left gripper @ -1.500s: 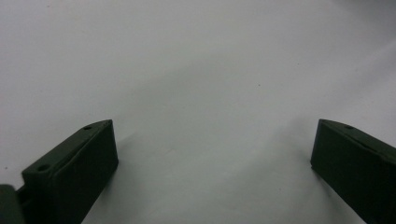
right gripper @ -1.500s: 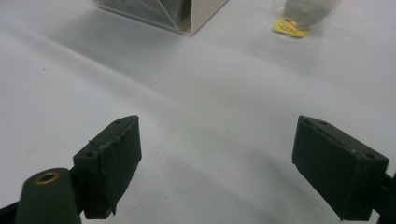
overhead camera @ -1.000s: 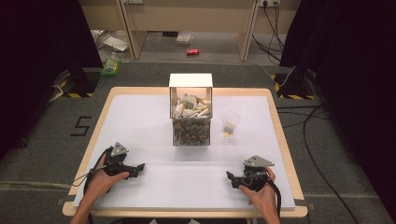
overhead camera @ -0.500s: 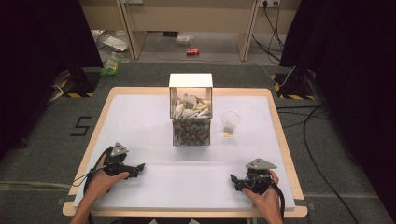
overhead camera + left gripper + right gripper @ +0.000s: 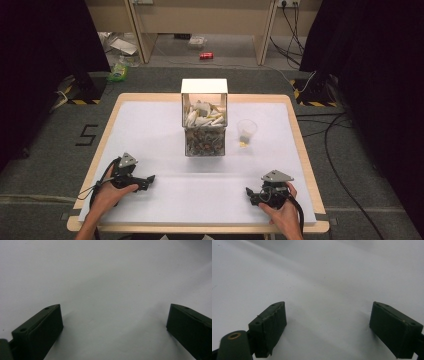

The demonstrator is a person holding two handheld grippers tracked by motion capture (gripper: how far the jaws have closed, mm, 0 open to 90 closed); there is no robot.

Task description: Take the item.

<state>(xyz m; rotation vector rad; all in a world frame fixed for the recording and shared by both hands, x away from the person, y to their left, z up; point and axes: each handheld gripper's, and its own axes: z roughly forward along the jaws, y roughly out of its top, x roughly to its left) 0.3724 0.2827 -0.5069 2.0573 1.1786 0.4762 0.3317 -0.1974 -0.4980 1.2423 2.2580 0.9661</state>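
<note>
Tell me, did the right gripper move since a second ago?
Yes. The right gripper slid a little toward the table's right edge, farther from the clear box.

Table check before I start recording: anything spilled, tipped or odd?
Mostly tidy: the clear box stands upright, both grippers open. One oddity: small yellowish bits lie on the table beside the plastic cup.

One clear box [image 5: 204, 122] of small pieces mid-table [image 5: 150, 125], one clear plastic cup [image 5: 246, 131] toward its right edge, two tongs, left [image 5: 148, 179] and right [image 5: 249, 192], near its front corners
</note>
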